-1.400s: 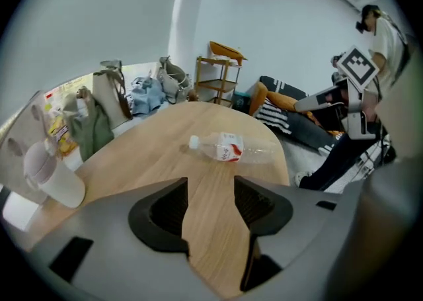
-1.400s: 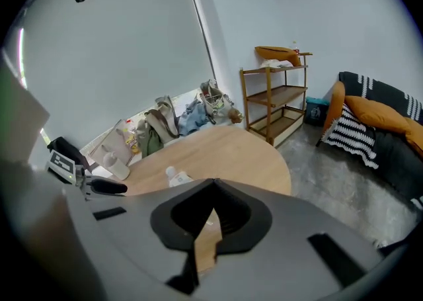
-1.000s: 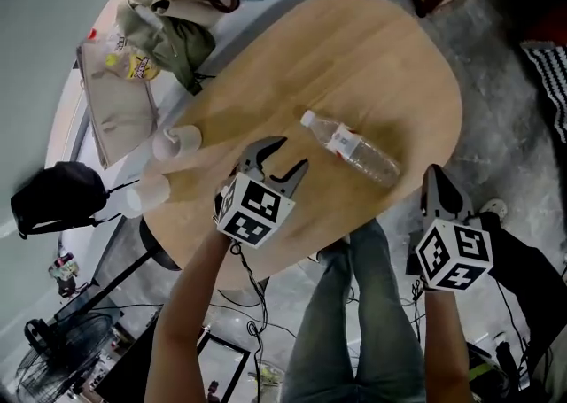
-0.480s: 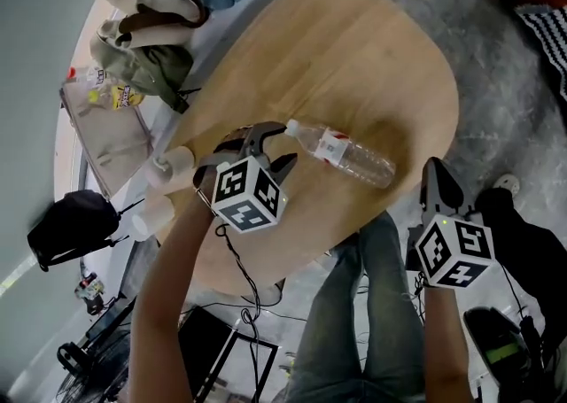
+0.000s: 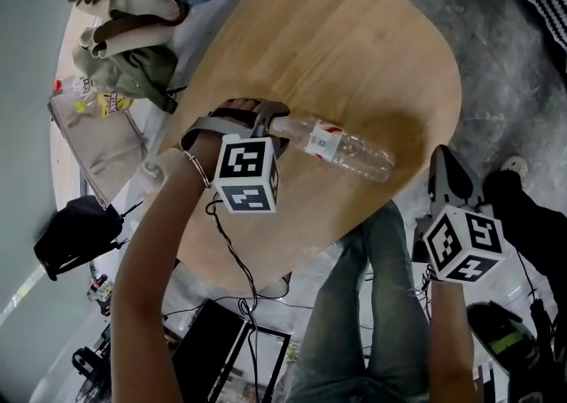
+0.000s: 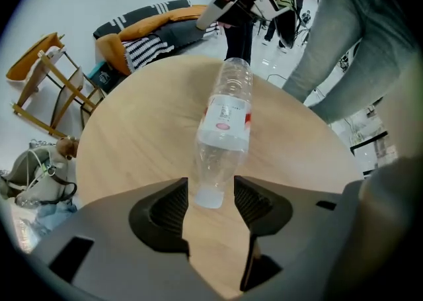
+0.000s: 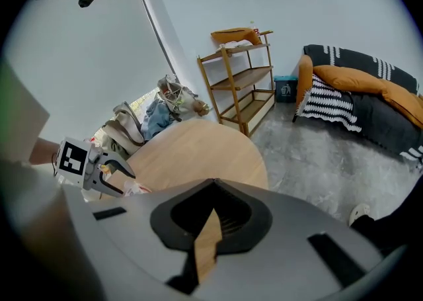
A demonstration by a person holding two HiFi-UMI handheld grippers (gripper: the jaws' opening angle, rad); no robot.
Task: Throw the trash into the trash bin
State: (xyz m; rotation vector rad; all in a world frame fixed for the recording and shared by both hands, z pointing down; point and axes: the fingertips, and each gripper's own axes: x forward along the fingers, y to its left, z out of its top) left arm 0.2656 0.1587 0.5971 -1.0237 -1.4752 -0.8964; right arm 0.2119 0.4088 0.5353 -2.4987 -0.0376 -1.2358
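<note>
Fingers apart, the left gripper point(image 6: 211, 194) straddles the cap end of a clear plastic bottle point(image 6: 225, 114) lying on the tabletop point(image 6: 132, 141). The right gripper point(image 7: 213, 190) hangs off the edge, fingers together. A sound grasp likely means closing squarely across the neck, so the round bottle cannot roll.

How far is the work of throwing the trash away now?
Done: nothing; the bottle lies on the table. In hand: the left gripper is open with the bottle's cap end between its jaws, not squeezed. The right gripper is shut and empty. Left: grip the bottle and carry it to a bin, which no view shows.
</note>
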